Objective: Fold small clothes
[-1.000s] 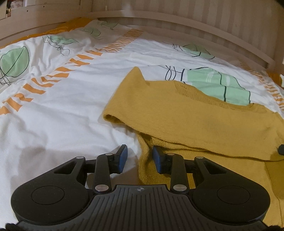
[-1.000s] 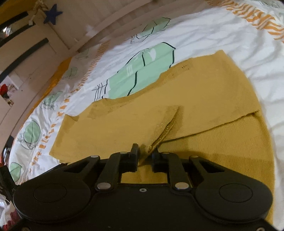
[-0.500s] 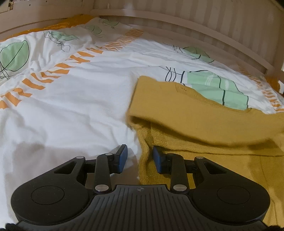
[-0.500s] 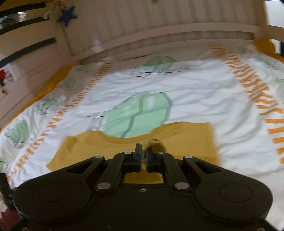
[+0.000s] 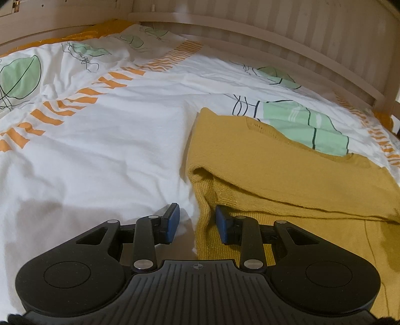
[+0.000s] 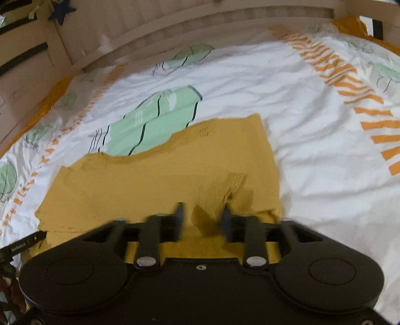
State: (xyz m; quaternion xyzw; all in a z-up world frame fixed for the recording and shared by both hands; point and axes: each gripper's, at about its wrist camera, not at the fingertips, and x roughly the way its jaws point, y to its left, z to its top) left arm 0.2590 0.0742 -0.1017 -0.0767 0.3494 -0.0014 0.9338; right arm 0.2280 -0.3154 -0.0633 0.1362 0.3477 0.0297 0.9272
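A mustard-yellow knit garment (image 5: 270,170) lies on the bed, its upper layer folded over the lower one. My left gripper (image 5: 197,221) is open and empty, low over the garment's left edge, one blue finger on each side of that edge. In the right wrist view the same garment (image 6: 155,185) spreads across the middle. My right gripper (image 6: 202,217) is open just above it, with a loose raised fold of the knit (image 6: 225,187) lying free between and beyond the fingers.
The bed cover (image 5: 100,150) is white with green leaf prints and orange stripes. A pale wooden slatted bed rail (image 5: 287,40) runs along the far side. A dark star decoration (image 6: 61,11) hangs at the rail in the right wrist view.
My right gripper held a fold of the yellow garment, carried it over and has now opened and let it go. The folded layer has moved to the right. The left gripper stayed open and still.
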